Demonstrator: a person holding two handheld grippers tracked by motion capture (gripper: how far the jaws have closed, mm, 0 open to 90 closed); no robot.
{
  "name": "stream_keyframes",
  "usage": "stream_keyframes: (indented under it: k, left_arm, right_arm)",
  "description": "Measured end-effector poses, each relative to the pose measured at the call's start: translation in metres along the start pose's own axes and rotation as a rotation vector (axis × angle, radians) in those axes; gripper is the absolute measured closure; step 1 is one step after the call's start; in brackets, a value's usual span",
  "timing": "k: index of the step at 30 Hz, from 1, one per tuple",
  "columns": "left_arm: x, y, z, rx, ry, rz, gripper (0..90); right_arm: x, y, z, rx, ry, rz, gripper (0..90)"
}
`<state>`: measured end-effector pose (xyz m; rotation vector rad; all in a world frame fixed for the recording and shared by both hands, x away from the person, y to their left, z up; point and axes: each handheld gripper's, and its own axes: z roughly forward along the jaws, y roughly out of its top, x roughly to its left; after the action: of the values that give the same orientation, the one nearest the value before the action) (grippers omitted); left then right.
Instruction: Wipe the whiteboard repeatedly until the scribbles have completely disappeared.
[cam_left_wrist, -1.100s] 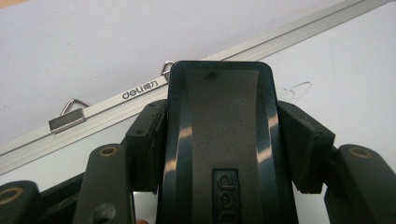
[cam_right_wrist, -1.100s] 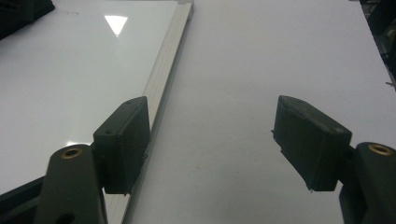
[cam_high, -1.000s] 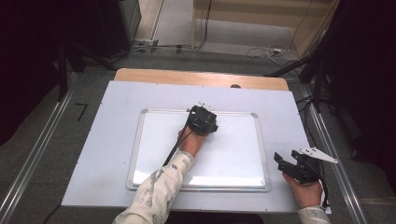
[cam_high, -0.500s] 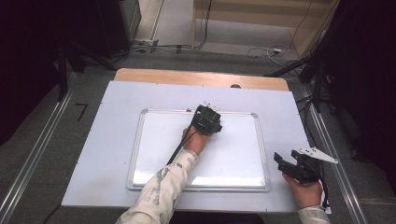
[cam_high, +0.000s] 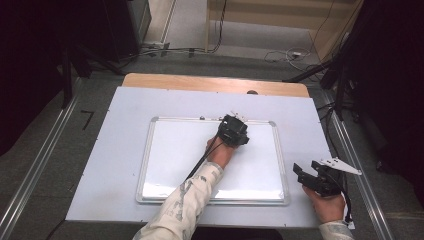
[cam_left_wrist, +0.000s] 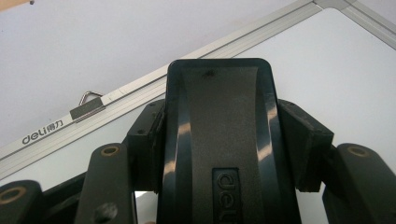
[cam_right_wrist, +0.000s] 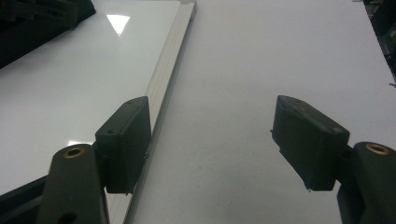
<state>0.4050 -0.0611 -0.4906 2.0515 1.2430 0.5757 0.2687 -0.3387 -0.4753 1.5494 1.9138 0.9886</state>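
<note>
So compared with a second ago, our left gripper (cam_high: 234, 131) has slid right and a bit farther up the whiteboard (cam_high: 175, 150), and it's now sitting close to the board's top rail, toward the right end. The right gripper (cam_high: 314, 177) hasn't budged.

Biggest thing first: the table (cam_high: 115, 150) is covered in a pale sheet, and the whiteboard lies flat in the middle of it, long side running left to right from where we sit. The board surface looks clean wherever we can see it, just glare spots.

The left gripper is clamped on a black eraser (cam_left_wrist: 217, 140) (deli logo on its back). Its jaws squeeze the eraser's two long sides, so the eraser's long axis points along the gripper, toward the top rail. In the left gripper view, the eraser's far end sits just short of that rail, with the board's top-right corner off to the right.

The right gripper (cam_right_wrist: 212, 140) is off the board, resting on the table just beside the right frame edge, jaws wide apart with nothing between them.

We'd guess the next swipe has to turn back down or sideways, since there's basically no board left ahead of the eraser. Left hand is obviously the one doing the work.
</note>
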Motion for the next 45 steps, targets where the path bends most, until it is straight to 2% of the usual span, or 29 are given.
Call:
stream_keyframes:
  k: [2, 9, 12, 20, 35, 45]
  left_arm:
    - [0.001, 0.000, -0.001, 0.003, 0.005, -0.006, 41.1]
    - [0.022, -0.006, -0.006, 0.011, 0.017, -0.028, 41.1]
    - [0.026, -0.007, -0.008, 0.010, 0.019, -0.032, 41.0]
    - [0.023, -0.007, -0.007, 0.010, 0.018, -0.027, 41.1]
    - [-0.002, 0.004, 0.003, 0.010, -0.002, -0.007, 41.1]
    - [0.002, 0.001, 0.000, 0.011, -0.007, -0.003, 41.1]
  right_arm:
    - [0.001, 0.000, 0.001, 0.005, 0.000, 0.001, 26.9]
    - [-0.001, -0.001, 0.000, 0.004, 0.000, 0.004, 26.9]
    - [-0.001, -0.001, -0.001, 0.001, -0.001, 0.005, 26.9]
    - [0.000, -0.001, -0.002, 0.002, -0.005, 0.006, 27.2]
    - [0.001, -0.002, -0.002, 0.003, -0.004, 0.003, 27.3]
    - [0.001, -0.001, 0.002, 0.013, 0.006, -0.003, 27.3]
